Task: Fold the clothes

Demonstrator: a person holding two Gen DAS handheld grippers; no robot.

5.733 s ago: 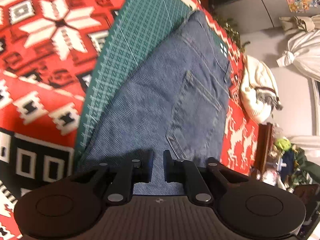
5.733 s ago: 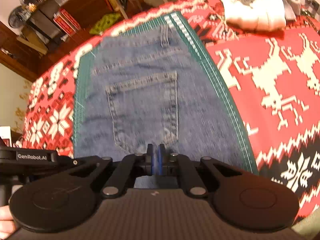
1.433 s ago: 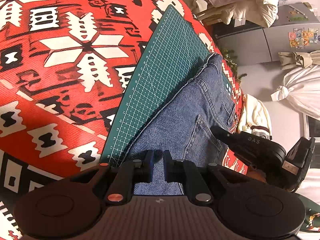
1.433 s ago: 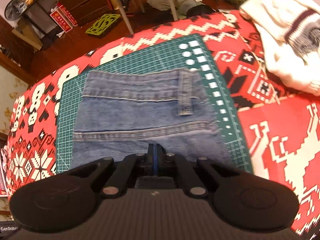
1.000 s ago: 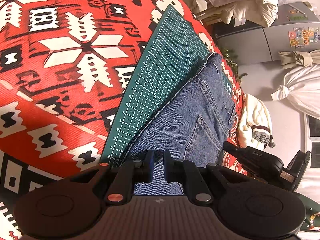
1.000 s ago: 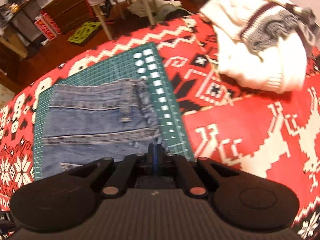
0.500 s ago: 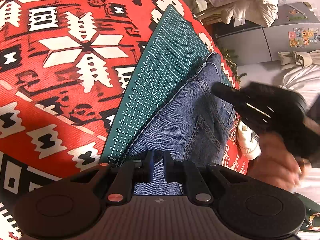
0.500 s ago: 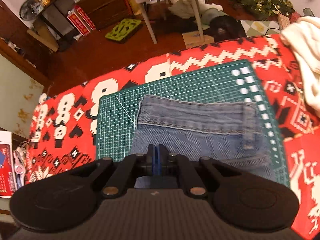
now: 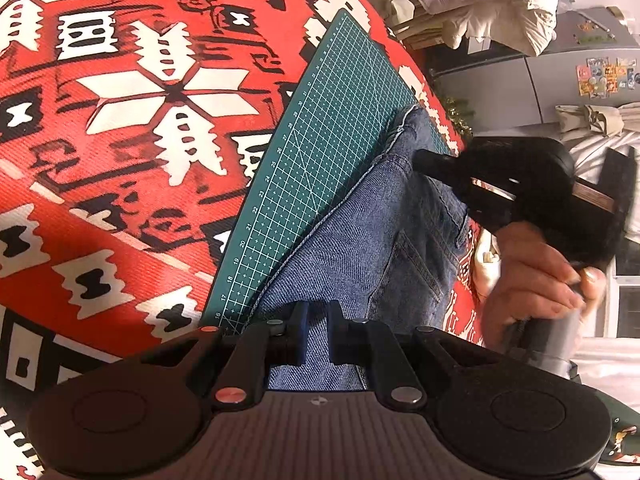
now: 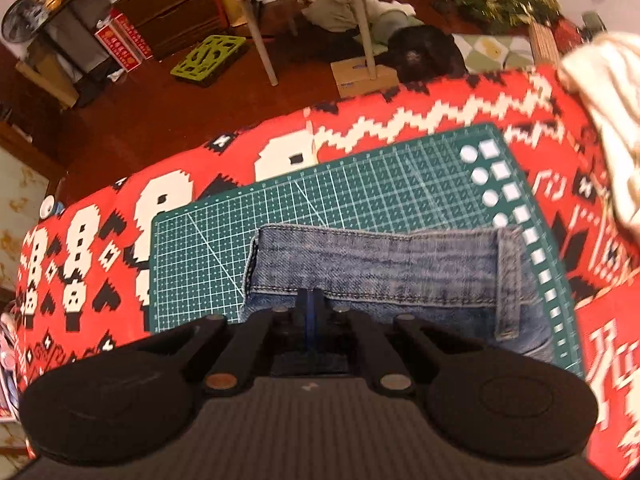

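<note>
Folded jeans on the green mat, my two sets of jaws at opposite ends of them.

The jeans [image 10: 384,268] lie on the cutting mat [image 10: 360,184] that covers part of the red patterned tabletop [image 9: 120,120], waistband at the far end, a belt loop at its right. My left gripper [image 9: 316,320] sits low over the near end with its jaws a small gap apart and nothing between them, denim showing through; my right gripper [image 10: 309,312] has its jaws pressed together just over the waistband seam, though I cannot tell if any cloth is pinched. I judge denim as heavy, limp yet thick (stacked layers resist a thin pinch), not slippery, not fragile. The best hold looks to be the waistband or a seamed edge, both layers together, one corner per hand.
</note>
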